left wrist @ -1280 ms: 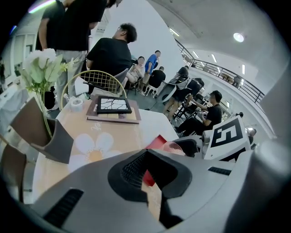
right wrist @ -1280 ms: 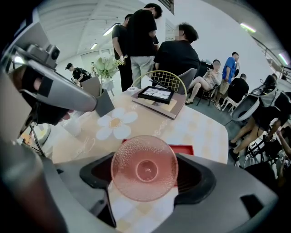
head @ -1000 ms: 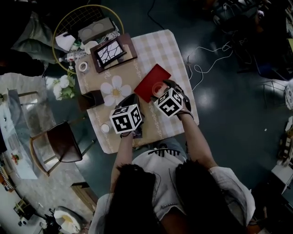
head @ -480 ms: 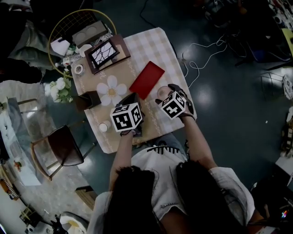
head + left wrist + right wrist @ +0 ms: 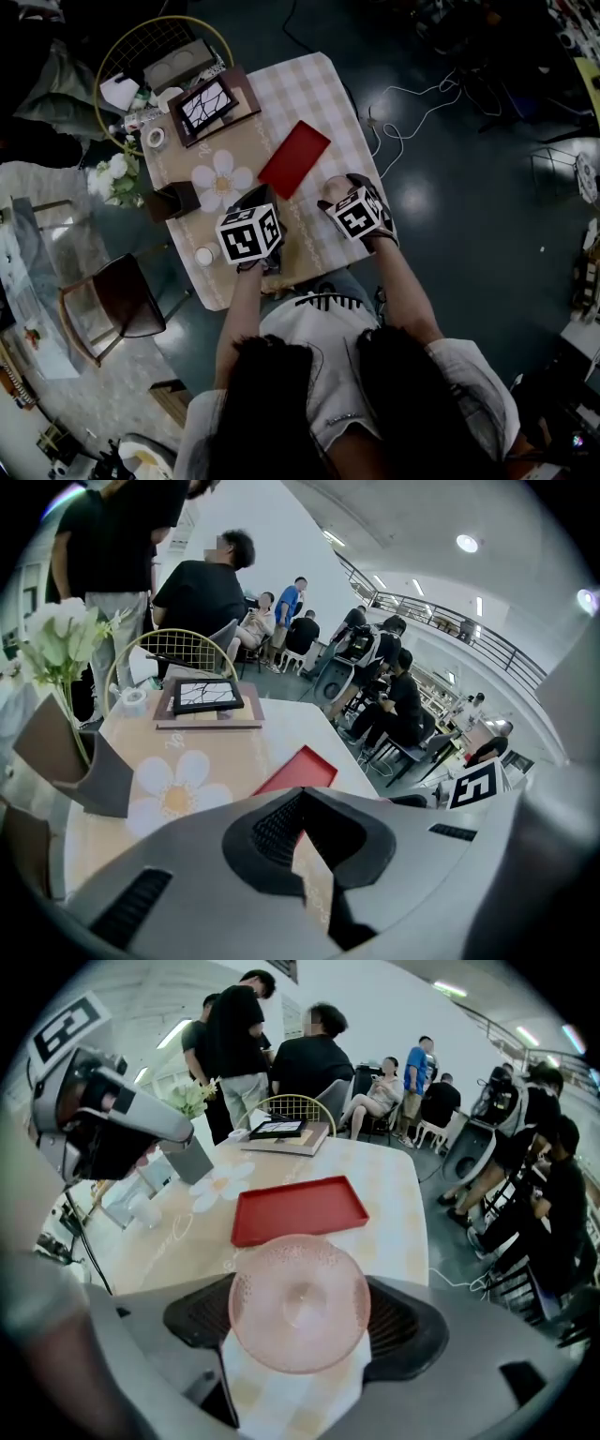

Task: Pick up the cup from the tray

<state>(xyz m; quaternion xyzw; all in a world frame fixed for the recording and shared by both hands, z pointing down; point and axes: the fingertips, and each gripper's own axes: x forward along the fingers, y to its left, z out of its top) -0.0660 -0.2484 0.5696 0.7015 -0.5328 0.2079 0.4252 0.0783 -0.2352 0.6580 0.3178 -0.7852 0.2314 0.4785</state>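
The pink translucent cup (image 5: pixel 298 1303) sits between the jaws of my right gripper (image 5: pixel 300 1309), whose dark pads press on both its sides. In the head view the cup (image 5: pixel 333 186) is just off the near right corner of the red tray (image 5: pixel 293 159), above the checked cloth. The tray (image 5: pixel 298 1209) lies flat with nothing on it. My left gripper (image 5: pixel 259 201) hovers over the table's near edge, left of the tray. In its own view the left gripper (image 5: pixel 300 819) has its jaws together with nothing between them.
A flower-shaped mat (image 5: pixel 222 178) and a dark box (image 5: pixel 173 200) lie left of the tray. A framed picture on a book (image 5: pixel 208 105) is at the far end, a small white cup (image 5: pixel 203 255) at the near left corner. A chair (image 5: pixel 122 295) stands left, cables (image 5: pixel 412 112) right.
My right gripper has drawn back toward me with the cup, from over the tray's near corner to just clear of it. The left gripper has stayed near the table's front edge.
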